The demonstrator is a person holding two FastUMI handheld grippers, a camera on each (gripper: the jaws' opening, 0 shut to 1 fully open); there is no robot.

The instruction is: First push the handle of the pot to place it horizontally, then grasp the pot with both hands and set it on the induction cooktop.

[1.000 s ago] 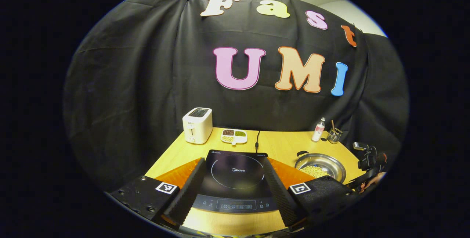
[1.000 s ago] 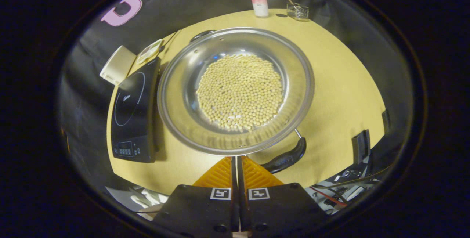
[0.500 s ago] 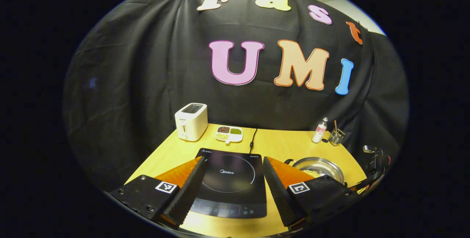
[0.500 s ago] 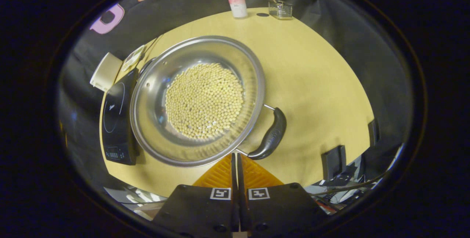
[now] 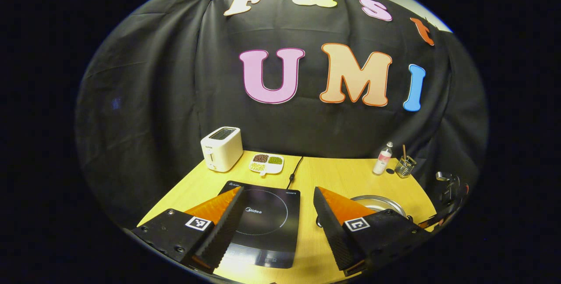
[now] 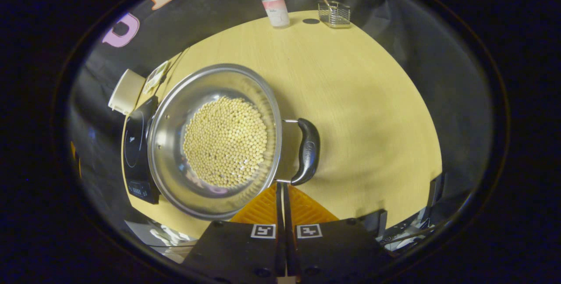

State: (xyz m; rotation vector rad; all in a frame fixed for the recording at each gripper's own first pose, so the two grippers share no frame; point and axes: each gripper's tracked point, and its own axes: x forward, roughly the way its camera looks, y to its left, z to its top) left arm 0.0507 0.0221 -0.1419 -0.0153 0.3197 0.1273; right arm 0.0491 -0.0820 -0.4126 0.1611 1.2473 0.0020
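Tabletop (image 6: 359,100): pot (image 6: 210,139) handle (image 6: 308,150) just beyond closed right tool (image 6: 282,196).

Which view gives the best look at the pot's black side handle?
The right gripper view: the handle shows whole on the pot, just ahead of the shut right gripper. In the left gripper view, a slice of the pot's rim shows past a finger of the open left gripper.

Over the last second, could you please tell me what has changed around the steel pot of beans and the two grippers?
The round steel pot of pale beans has turned: its black handle swung from the near side round to the right in the right gripper view, by the closed right gripper. The open left gripper drifted, so the black induction cooktop slid leftward in its view. Nothing was grasped; the cream toaster and the small bottle stayed.
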